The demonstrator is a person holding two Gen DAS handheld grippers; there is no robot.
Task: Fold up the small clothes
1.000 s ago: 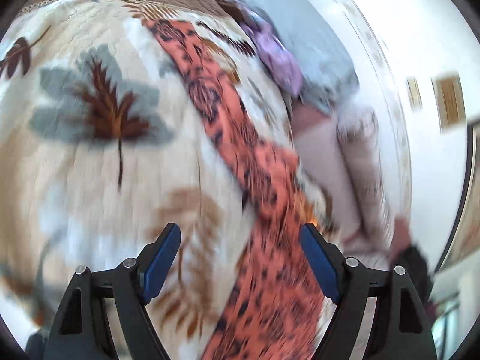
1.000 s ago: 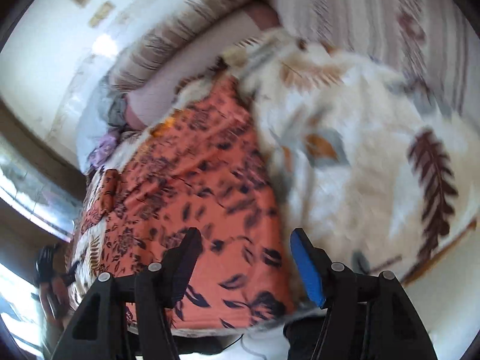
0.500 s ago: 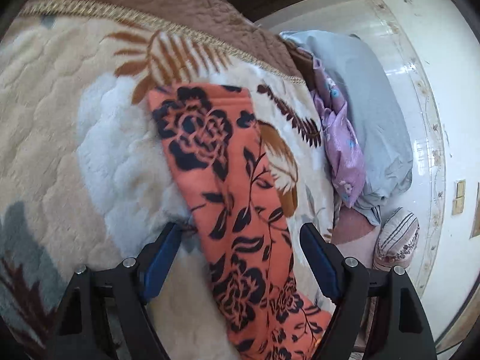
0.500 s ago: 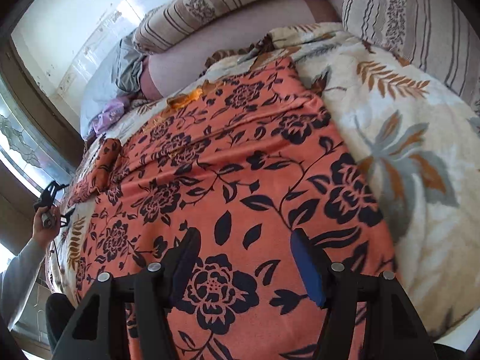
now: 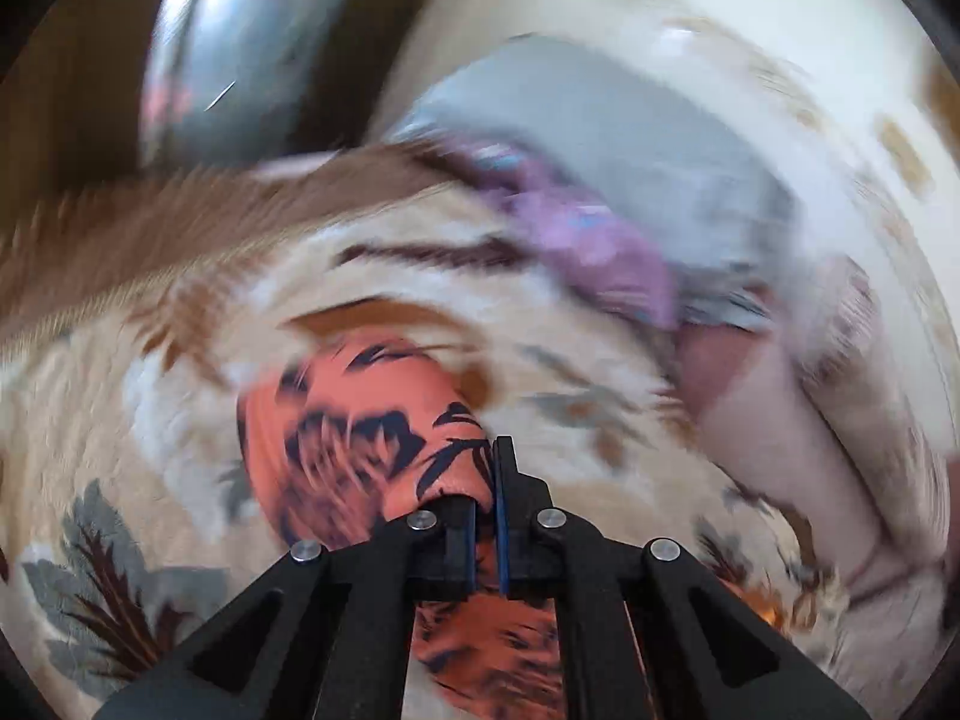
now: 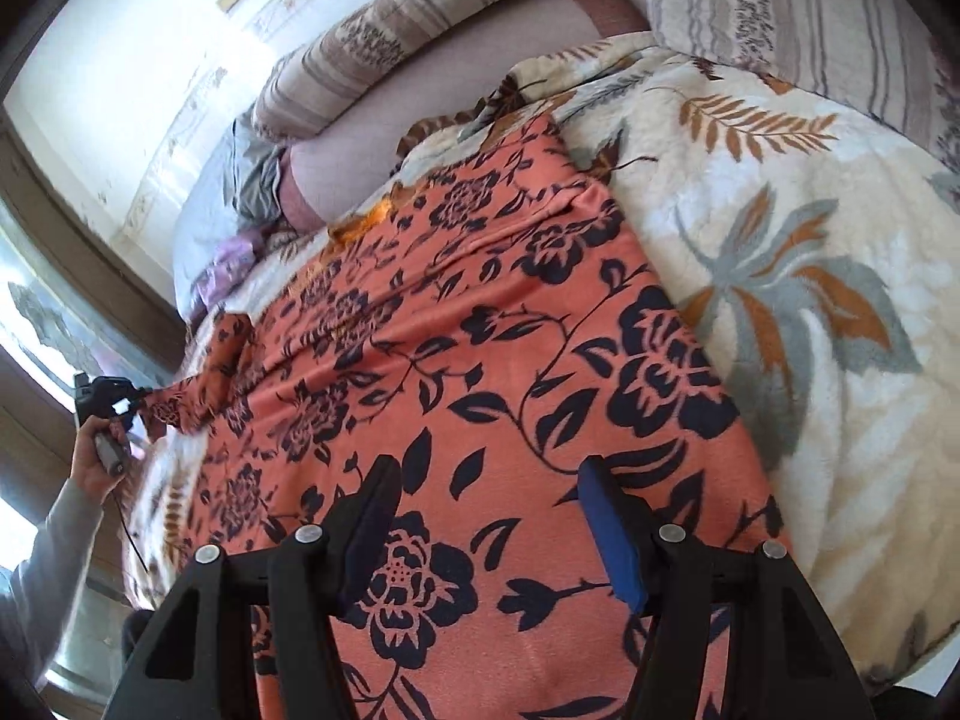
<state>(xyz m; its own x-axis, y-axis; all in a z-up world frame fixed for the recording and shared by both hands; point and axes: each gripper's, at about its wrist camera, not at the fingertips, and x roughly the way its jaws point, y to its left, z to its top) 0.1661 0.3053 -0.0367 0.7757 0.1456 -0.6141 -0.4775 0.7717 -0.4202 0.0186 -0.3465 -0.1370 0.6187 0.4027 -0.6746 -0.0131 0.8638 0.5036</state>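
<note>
An orange garment with black flowers (image 6: 480, 360) lies spread on a cream leaf-patterned blanket (image 6: 810, 300). My left gripper (image 5: 486, 480) is shut on a bunched corner of the garment (image 5: 360, 432) and holds it raised; the view is blurred. In the right wrist view the left gripper (image 6: 129, 402) shows at the far left, pinching that corner. My right gripper (image 6: 489, 516) is open, low over the near part of the garment, holding nothing.
Striped pillows (image 6: 420, 18) and a pinkish bolster (image 6: 480, 60) lie at the head of the bed. A grey pillow (image 5: 600, 138) and a purple cloth (image 5: 588, 240) sit by the wall. A dark window frame (image 6: 78, 210) runs along the left.
My left gripper has shut on the garment's corner and lifted it, swinging fast. My right gripper stays open and has shifted slightly over the garment.
</note>
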